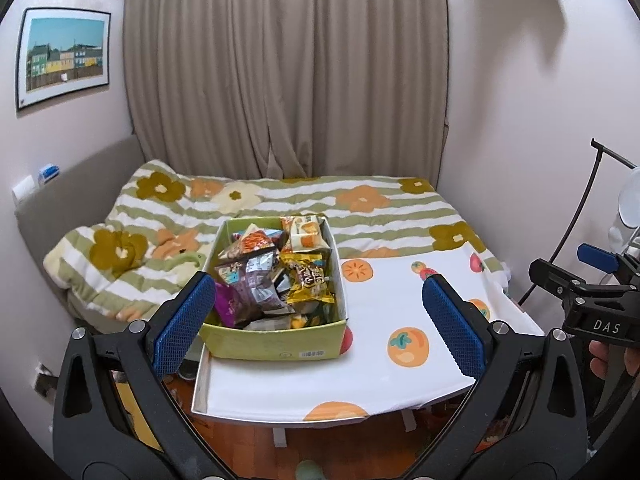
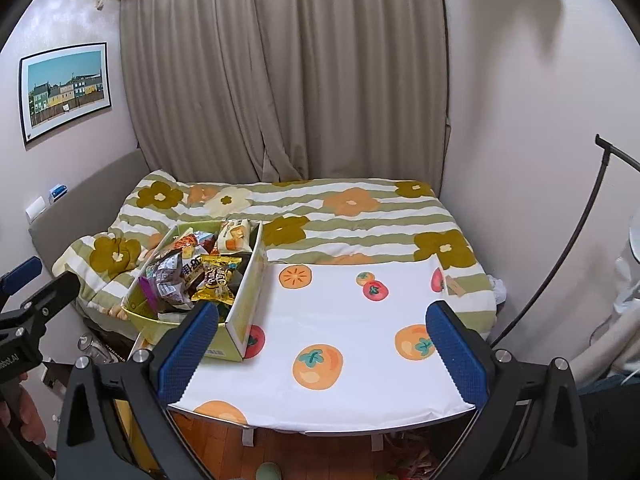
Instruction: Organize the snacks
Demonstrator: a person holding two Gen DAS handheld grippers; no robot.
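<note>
1. Left tool (image 1: 316,312): fingers spread wide, nothing held, hovering low at the near edge of the desk (image 1: 380,376), roughly in front of the box.
2. Green cardboard box (image 1: 276,346) sits on the desk's left part, near the left edge. It's heaped with snack packets (image 1: 272,276): yellow bag, purple pouch, brownish wrappers, an orange-and-cream pack at the far end. All jumbled, no order visible.
3. Rest of the desk, under a white cloth with printed persimmons and tomatoes, carries no loose snacks that I can see.
4. Right tool (image 2: 322,338): also fully spread, empty, over the right part of the desk, well apart from the box.
5. Step: can't settle. Fits either snacks waiting to be pulled out and sorted, or snacks already gathered into the box. Both tools just hover.
6. Any grasp here calls for pinching a crinkly bag by its edge; packets overlap, so neighbours may drag along.
</note>
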